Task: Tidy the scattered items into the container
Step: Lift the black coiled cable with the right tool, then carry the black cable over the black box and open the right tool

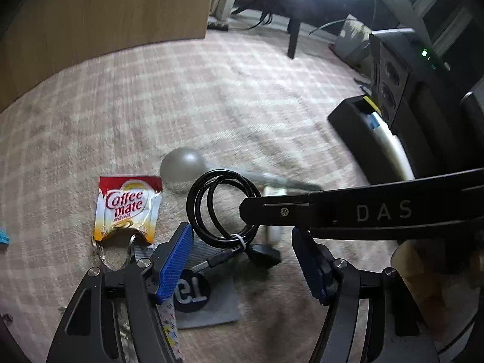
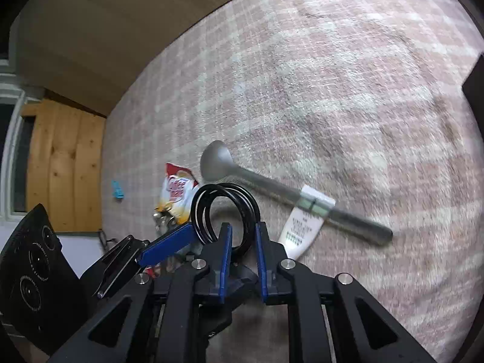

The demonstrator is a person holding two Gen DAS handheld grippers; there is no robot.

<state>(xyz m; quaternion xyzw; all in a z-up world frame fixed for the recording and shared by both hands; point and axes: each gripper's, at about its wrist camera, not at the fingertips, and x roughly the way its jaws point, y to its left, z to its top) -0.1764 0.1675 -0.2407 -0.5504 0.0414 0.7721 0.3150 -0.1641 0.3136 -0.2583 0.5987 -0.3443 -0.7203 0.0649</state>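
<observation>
1. Starting at the left of the left wrist view, the Coffee mate sachet [image 1: 127, 207] lies flat on the carpet [image 1: 211, 90] with a key ring [image 1: 104, 254] touching its lower edge. A scoop at the sachet could drag the ring along or crumple the thin packet.
2. Spread wide, the left gripper [image 1: 242, 260] holds nothing. Its blue fingers [image 1: 175, 269] straddle the coiled black cable [image 1: 220, 208] and a grey pad [image 1: 208, 311] below. Closing here might snag the cable's plug end and tug against the other gripper.
3. Pinching the cable coil, the right gripper [image 2: 243, 246] has only a few strands between its nearly closed jaws. The loops stand upright above the pads, so they may slip out or unwind on the way up.
4. The grey spoon [image 2: 272, 184] lies across a white tube [image 2: 302, 230], touching it, right of centre in the right wrist view. A dangling cable could hook the handle.
5. The black container [image 1: 363, 133] sits at the right edge of the left wrist view, well apart from the pile. The carry is long enough to risk a drop.
</observation>
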